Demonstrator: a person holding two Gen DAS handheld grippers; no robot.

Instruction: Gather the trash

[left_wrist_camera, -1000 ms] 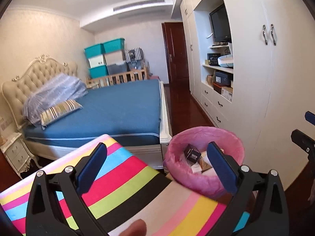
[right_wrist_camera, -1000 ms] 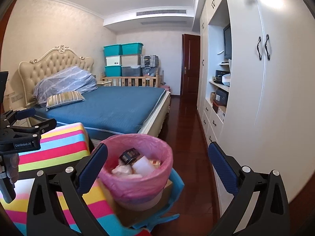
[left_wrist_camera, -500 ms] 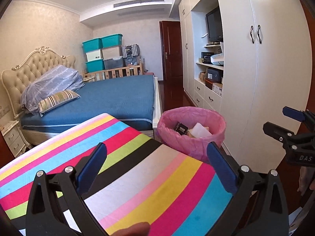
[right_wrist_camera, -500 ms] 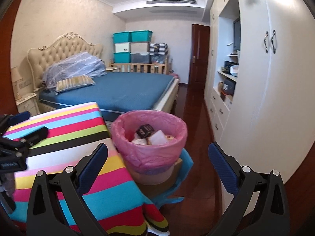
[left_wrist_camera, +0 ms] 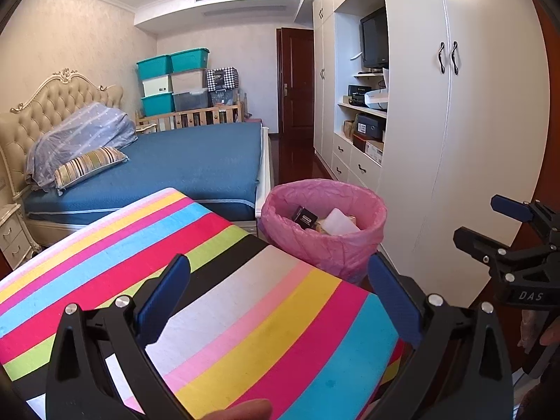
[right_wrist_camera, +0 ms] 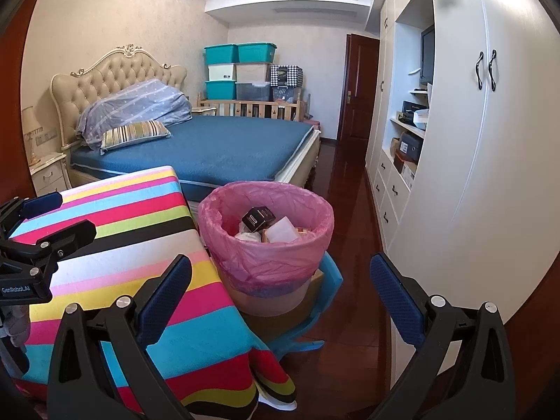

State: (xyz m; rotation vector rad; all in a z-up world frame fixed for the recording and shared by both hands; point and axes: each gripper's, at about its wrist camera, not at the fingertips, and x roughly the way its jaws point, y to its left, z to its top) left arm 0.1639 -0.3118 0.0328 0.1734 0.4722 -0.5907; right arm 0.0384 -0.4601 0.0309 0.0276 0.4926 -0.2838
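From my left wrist view, my left tool (left_wrist_camera: 276, 301) is spread wide and empty above the bare striped cloth-covered counter (left_wrist_camera: 217, 301).

From my right wrist view, my right tool (right_wrist_camera: 280, 301) gapes empty too; the pink-lined round waste bin (right_wrist_camera: 245, 262), just right of the counter, holds a small black box (right_wrist_camera: 258, 218) and pale wrappers. Collecting looks finished, I judge.

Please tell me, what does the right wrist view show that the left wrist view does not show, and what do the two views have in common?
Only the right wrist view shows the bin's lower body below the pink liner, the blue stool under it, the lamp, and the left gripper from the side. Only the left wrist view shows the right gripper from the side and a fingertip at the bottom edge. Both show the pink-lined bin holding a black box, the striped tablecloth, the bed and the white wardrobe. Both grippers are open and empty.
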